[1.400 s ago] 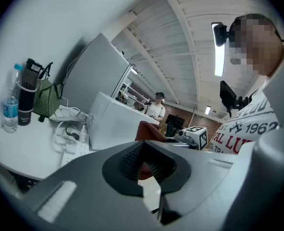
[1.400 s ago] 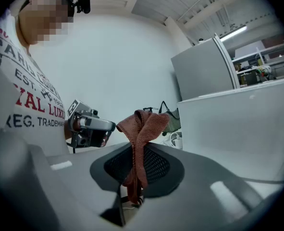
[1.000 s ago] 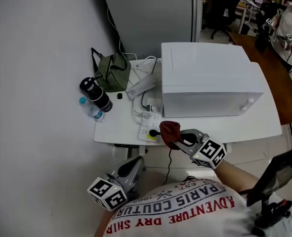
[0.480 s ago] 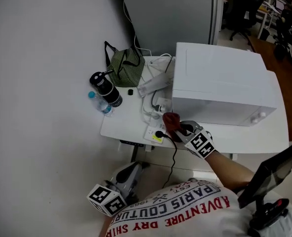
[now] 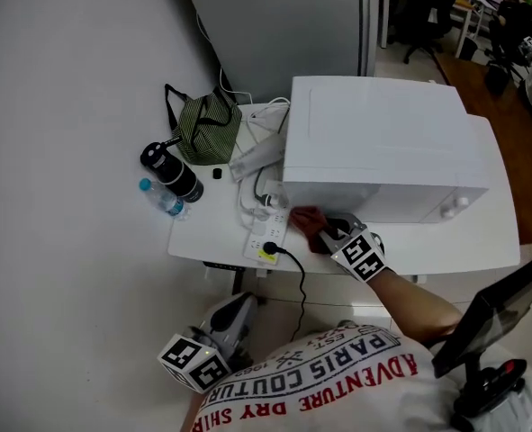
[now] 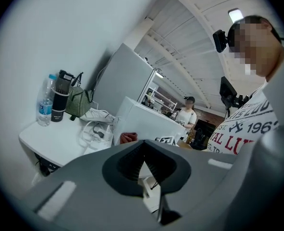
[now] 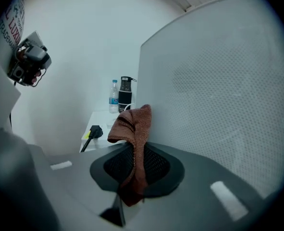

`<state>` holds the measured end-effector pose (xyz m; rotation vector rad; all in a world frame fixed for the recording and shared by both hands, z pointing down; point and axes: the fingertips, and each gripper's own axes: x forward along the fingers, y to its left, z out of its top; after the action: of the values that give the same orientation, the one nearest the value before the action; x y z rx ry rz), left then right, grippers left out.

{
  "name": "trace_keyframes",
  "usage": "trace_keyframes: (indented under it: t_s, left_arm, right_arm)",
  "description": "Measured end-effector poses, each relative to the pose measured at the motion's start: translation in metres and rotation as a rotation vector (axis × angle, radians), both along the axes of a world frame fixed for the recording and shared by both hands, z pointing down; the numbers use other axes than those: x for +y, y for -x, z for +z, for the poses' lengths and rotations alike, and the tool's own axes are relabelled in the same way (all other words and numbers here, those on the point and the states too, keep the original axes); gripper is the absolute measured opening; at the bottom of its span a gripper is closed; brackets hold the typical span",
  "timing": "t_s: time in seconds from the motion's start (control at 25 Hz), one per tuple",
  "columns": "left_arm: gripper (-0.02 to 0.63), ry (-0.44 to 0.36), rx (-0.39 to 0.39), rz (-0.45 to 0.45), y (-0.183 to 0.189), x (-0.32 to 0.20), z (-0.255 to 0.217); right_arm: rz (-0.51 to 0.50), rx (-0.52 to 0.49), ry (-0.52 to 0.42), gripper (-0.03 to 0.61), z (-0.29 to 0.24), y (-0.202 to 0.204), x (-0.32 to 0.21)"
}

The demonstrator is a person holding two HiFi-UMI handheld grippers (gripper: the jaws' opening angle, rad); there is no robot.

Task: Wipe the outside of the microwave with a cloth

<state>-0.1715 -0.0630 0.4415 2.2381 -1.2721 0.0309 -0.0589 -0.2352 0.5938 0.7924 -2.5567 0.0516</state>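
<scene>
A white microwave (image 5: 383, 142) stands on a white table (image 5: 211, 232). My right gripper (image 5: 327, 233) is shut on a reddish-brown cloth (image 5: 309, 222), and the cloth rests against the lower left of the microwave's front face. In the right gripper view the cloth (image 7: 132, 129) sticks up from between the jaws right beside the microwave's perforated door (image 7: 218, 95). My left gripper (image 5: 234, 318) hangs low below the table's front edge, away from the microwave. Its jaws are shut with nothing between them in the left gripper view, where the microwave (image 6: 142, 121) and cloth (image 6: 128, 137) show ahead.
Left of the microwave lie a power strip (image 5: 267, 238) with a black plug, white cables (image 5: 256, 192), a green striped bag (image 5: 202, 129), a black flask (image 5: 169, 171) and a water bottle (image 5: 160, 198). A grey cabinet (image 5: 275, 25) stands behind. A wooden desk (image 5: 509, 106) lies to the right.
My right gripper has carried the cloth up from the table's front edge to the microwave's front face. The left gripper has stayed low by my body.
</scene>
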Motion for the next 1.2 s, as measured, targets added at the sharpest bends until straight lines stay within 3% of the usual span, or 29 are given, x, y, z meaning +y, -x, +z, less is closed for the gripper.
trace_keyframes:
  t_s: [0.52,0.84,1.04,1.2]
  left_arm:
    - [0.006,-0.019,0.026,0.272,-0.107,-0.035,-0.002]
    - [0.006,-0.008,0.029,0.443,-0.172,-0.043,-0.003]
    - [0.006,-0.018,0.027,0.496,-0.195,-0.041,-0.008]
    - [0.006,-0.022,0.03,0.498,-0.197,-0.038,-0.011]
  right_arm:
    - [0.274,0.027,-0.007,0.043,-0.004,-0.166,0.004]
    - [0.542,-0.021,0.03,0.043,-0.01,-0.283,0.018]
    - [0.645,-0.106,0.084,0.043,-0.008,-0.313,0.026]
    - [0.62,-0.086,0.08,0.043,-0.011,-0.313,0.031]
